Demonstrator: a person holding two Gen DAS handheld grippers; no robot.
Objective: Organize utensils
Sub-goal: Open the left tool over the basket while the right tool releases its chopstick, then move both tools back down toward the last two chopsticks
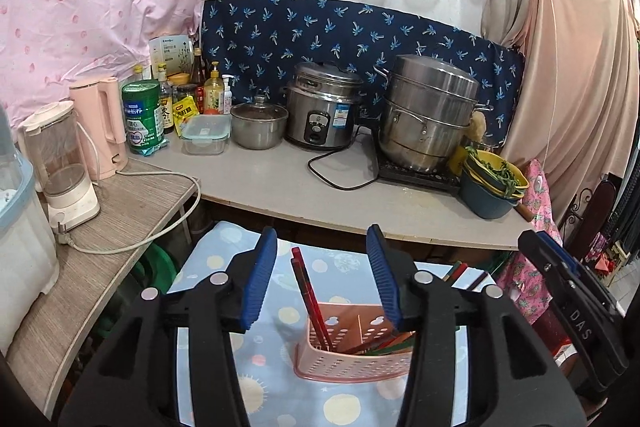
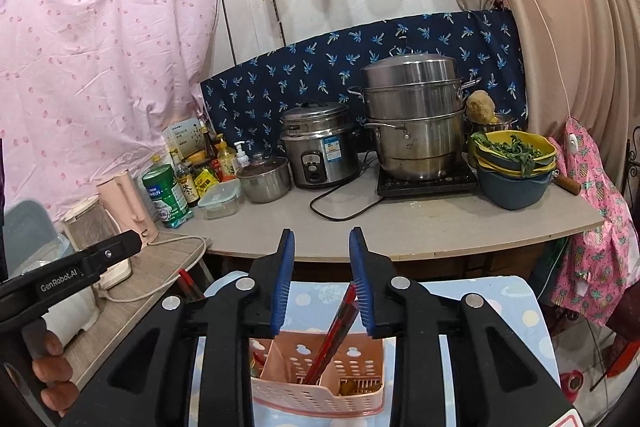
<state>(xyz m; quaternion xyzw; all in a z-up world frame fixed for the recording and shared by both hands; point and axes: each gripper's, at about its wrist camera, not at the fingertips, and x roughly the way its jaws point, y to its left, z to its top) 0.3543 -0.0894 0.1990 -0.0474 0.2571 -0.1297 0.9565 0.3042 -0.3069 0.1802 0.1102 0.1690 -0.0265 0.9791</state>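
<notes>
Your left gripper (image 1: 322, 279) hangs with its blue-padded jaws spread wide and nothing between them, directly above the pink perforated plastic utensil basket (image 1: 356, 359), which sits on the pale blue cloth printed with suns and dots (image 1: 264, 387). Your right gripper (image 2: 322, 283) is likewise released over the same basket (image 2: 320, 383); the pair of red chopsticks (image 2: 334, 335) stands in the front compartment and leans up past its right pad, but the pads are not pressing it. From the left wrist view the red chopsticks (image 1: 310, 301) tilt toward the left. If more pieces are to go in, lower each stick tip-first and keep it near upright so it drops into one compartment instead of bridging the divider. Dark and green handles lie low in the basket's other compartment, too cramped to identify, and the black linkages hide much of the rim. More red sticks poke out at the cloth's far right edge (image 1: 460, 273), cut off by the arm. Beyond, the grey countertop (image 1: 360, 203) carries the steel rice cooker (image 1: 320, 107).
</notes>
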